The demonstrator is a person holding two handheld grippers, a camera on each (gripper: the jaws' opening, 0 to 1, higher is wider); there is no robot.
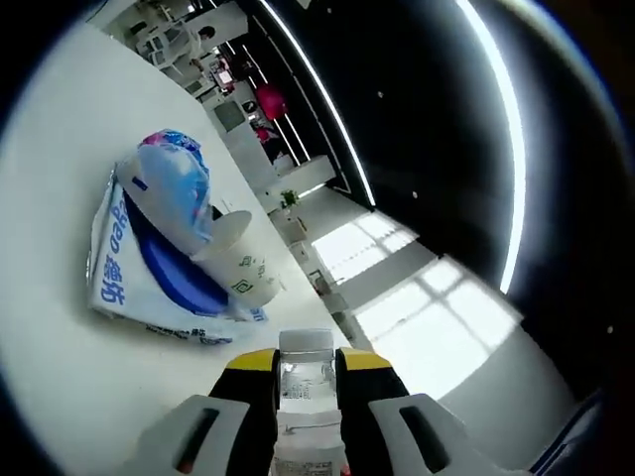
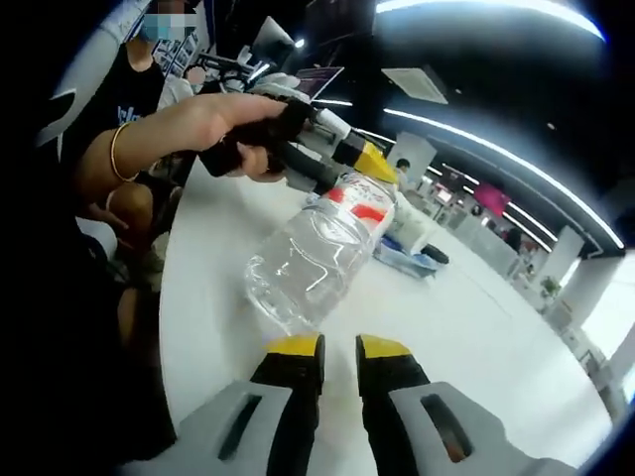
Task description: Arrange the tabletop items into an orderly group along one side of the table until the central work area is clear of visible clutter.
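My left gripper [image 1: 306, 363] is shut on the neck of a clear water bottle [image 1: 306, 377] with a white cap. In the right gripper view the same bottle [image 2: 313, 258] hangs tilted above the white table [image 2: 446, 337], red label near its neck. The left gripper [image 2: 359, 171], gripped by a person's hand [image 2: 223, 124], holds it there. My right gripper [image 2: 339, 349] sits just below the bottle's base, its yellow-tipped jaws a narrow gap apart with nothing between them.
A blue-and-white tissue pack [image 1: 149, 273] lies on the table [image 1: 60, 159] with a white paper cup [image 1: 238, 263] and a crumpled blue bag [image 1: 174, 183] against it. That cluster [image 2: 407, 248] lies beyond the bottle. A seated person [image 2: 119, 198] is at the table's left edge.
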